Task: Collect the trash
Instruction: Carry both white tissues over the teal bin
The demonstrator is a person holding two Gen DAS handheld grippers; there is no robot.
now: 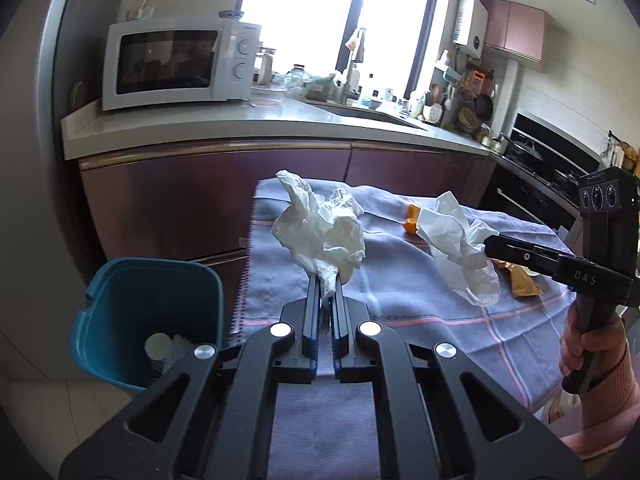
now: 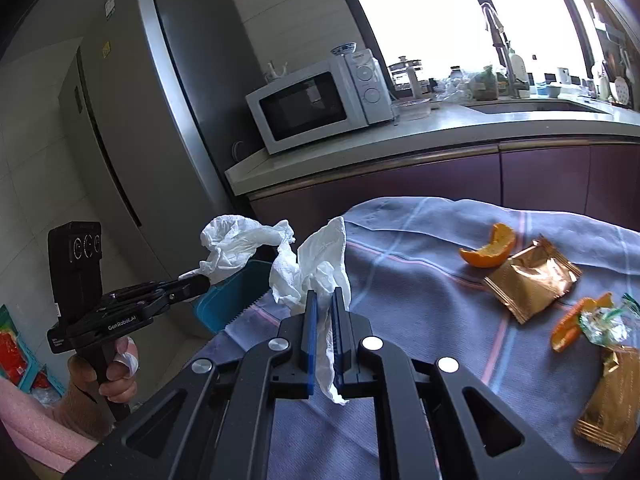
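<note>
My left gripper [image 1: 327, 280] is shut on a crumpled white tissue [image 1: 324, 232], held in the air above the grey checked tablecloth [image 1: 420, 320]. My right gripper [image 2: 325, 296] is shut on a second white tissue [image 2: 316, 272], also lifted over the cloth. Each gripper shows in the other's view: the right gripper [image 1: 490, 246] at right with its tissue [image 1: 460, 248], the left gripper [image 2: 202, 280] at left with its tissue [image 2: 236, 244]. A blue bin [image 1: 148, 312] stands on the floor left of the table, below and left of the left gripper.
On the cloth lie orange peels [image 2: 490, 246] [image 2: 576, 320], gold snack wrappers [image 2: 532, 280] [image 2: 612, 400] and a clear candy wrapper [image 2: 604, 320]. Behind the table run a purple cabinet, a counter with a microwave [image 1: 176, 64] and a sink; a fridge [image 2: 140, 120] stands at left.
</note>
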